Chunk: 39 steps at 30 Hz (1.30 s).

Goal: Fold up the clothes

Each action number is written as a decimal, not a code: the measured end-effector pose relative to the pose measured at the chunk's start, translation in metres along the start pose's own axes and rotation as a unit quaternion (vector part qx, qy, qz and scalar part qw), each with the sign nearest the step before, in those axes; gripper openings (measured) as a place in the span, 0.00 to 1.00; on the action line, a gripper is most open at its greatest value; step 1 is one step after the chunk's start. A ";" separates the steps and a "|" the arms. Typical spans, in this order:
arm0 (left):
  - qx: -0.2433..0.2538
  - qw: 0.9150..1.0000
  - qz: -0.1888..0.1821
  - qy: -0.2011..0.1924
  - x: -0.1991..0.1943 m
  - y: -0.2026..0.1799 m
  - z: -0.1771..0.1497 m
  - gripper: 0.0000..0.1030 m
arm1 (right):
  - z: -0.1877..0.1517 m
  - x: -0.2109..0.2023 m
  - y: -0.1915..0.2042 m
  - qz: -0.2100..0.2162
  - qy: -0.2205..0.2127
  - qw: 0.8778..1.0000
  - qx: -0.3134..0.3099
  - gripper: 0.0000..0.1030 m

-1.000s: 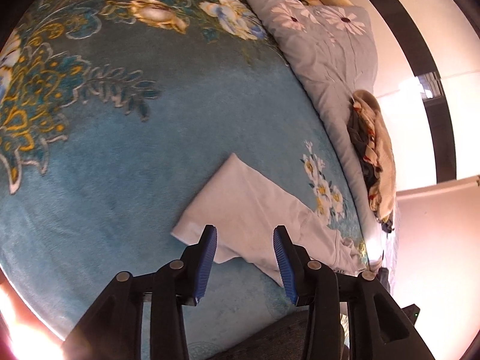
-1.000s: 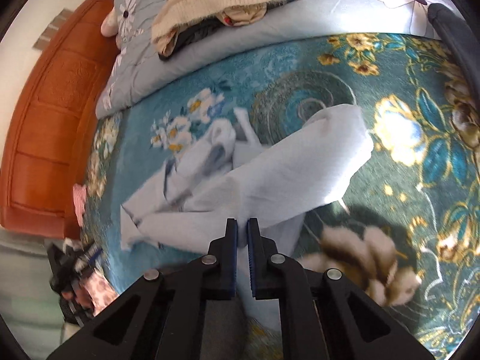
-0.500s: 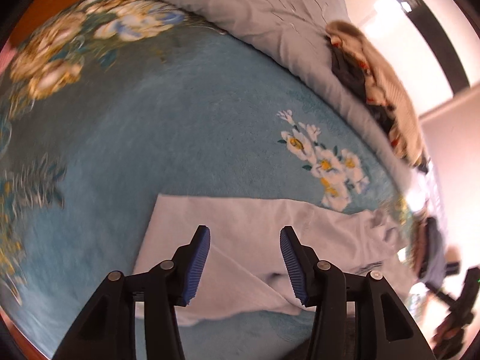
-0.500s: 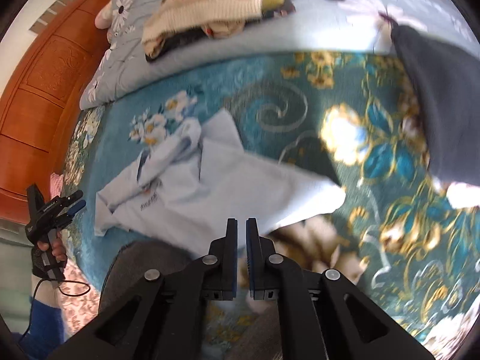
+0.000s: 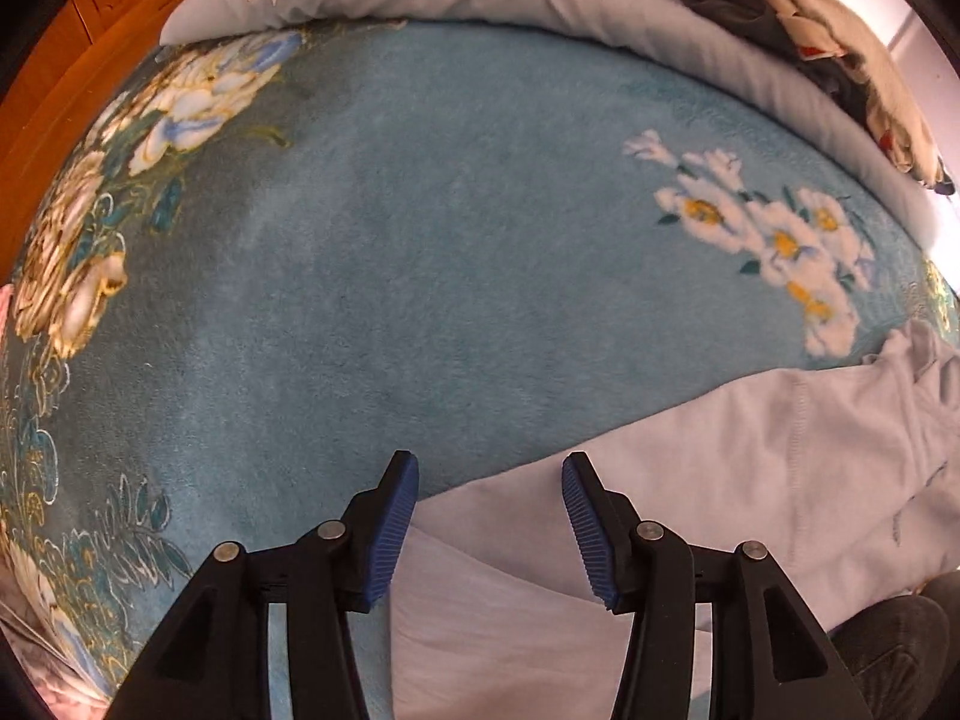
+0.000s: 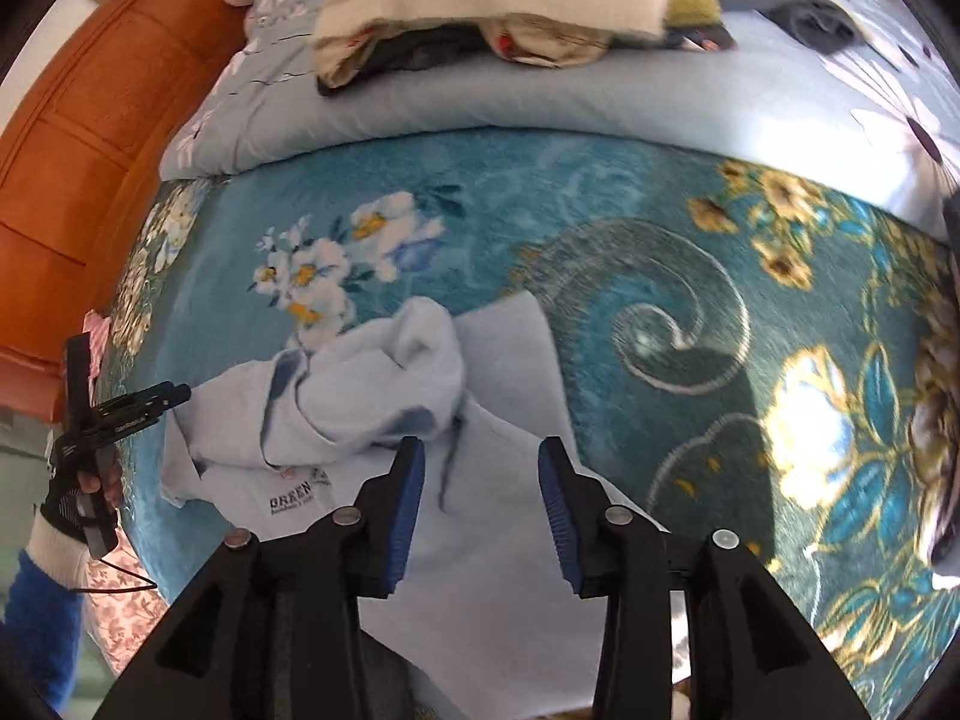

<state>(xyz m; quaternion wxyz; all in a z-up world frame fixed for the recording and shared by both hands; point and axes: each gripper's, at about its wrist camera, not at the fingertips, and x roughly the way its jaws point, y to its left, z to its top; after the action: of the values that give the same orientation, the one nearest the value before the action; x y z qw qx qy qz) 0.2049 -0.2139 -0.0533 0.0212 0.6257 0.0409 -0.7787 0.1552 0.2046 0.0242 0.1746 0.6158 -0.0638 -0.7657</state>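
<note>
On my left wrist view, a strip of orange-brown wooden headboard [image 5: 66,54] curves along the left edge, and the teal plush blanket with cream and gold flowers [image 5: 420,252] fills most of what I see. My left gripper [image 5: 489,531] points steeply down at it with its black arms and ribbed blue pads [image 5: 393,531] standing apart; its jaws have just been opening a little further, and nothing is pinched between them. Below and to the right of the pads lies the pale lavender-white sweatshirt [image 5: 750,468], flat on the blanket, its straight edge running under the gap between the pads towards the right edge. Along the top runs a grey-blue quilt with white daisies [image 5: 540,6], with a heap of mixed garments [image 5: 840,42] on it at upper right.

On my right wrist view, the person's left hand in a black glove and blue sleeve [image 6: 78,498] holds the other tool at the far left, beside the sweatshirt's edge. The sweatshirt [image 6: 498,570] lies bunched in the middle of the blanket [image 6: 690,300], its hood rumpled on top and a dark "GREEN" print showing on the chest. My right gripper [image 6: 480,507] hangs over the sweatshirt's body with its jaws parted; they have just been opening from nearly closed, and the cloth lies beneath them, not clamped. Behind, the quilt [image 6: 480,102] carries a cream knitted piece on the garment heap [image 6: 498,6].
</note>
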 end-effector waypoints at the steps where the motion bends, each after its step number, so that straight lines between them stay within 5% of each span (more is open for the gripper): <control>1: 0.001 1.000 -0.002 0.000 0.001 0.002 -0.001 0.53 | 0.002 0.004 0.003 -0.004 0.003 1.000 -0.006 0.44; 9: 0.046 0.999 -0.021 0.003 -0.003 0.003 -0.016 0.60 | 0.013 0.024 0.017 -0.059 0.006 0.997 -0.044 0.44; 13: 0.060 0.998 -0.018 0.009 -0.005 0.004 -0.019 0.60 | 0.023 0.026 0.017 -0.050 -0.008 0.998 -0.027 0.44; 15: 0.065 0.998 -0.018 0.013 -0.006 0.004 -0.018 0.55 | 0.026 0.028 0.020 -0.046 -0.015 0.998 -0.027 0.37; 16: 0.071 0.997 -0.019 0.015 -0.007 0.002 -0.019 0.48 | 0.026 0.029 0.023 -0.043 -0.015 0.999 -0.028 0.24; 20: 0.090 0.995 -0.019 0.024 -0.010 -0.007 -0.024 0.09 | 0.029 0.028 0.026 -0.037 -0.031 0.999 -0.011 0.08; 24: 0.093 0.996 -0.006 0.005 -0.021 -0.020 -0.031 0.06 | 0.030 0.007 0.019 -0.016 -0.077 0.996 0.039 0.07; 31: 0.091 0.984 0.031 -0.148 -0.117 -0.045 -0.020 0.05 | 0.040 -0.067 0.027 -0.018 -0.182 0.982 0.040 0.04; 39: 0.091 0.931 0.064 -0.347 -0.264 -0.083 0.037 0.05 | 0.043 -0.212 0.048 -0.029 -0.331 0.943 -0.006 0.04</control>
<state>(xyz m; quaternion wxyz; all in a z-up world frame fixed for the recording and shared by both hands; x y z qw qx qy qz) 0.2190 -0.1399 0.2152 0.0270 0.3174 -0.0798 -0.9445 0.1613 0.2282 0.2445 0.1253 0.3278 -0.0957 -0.9315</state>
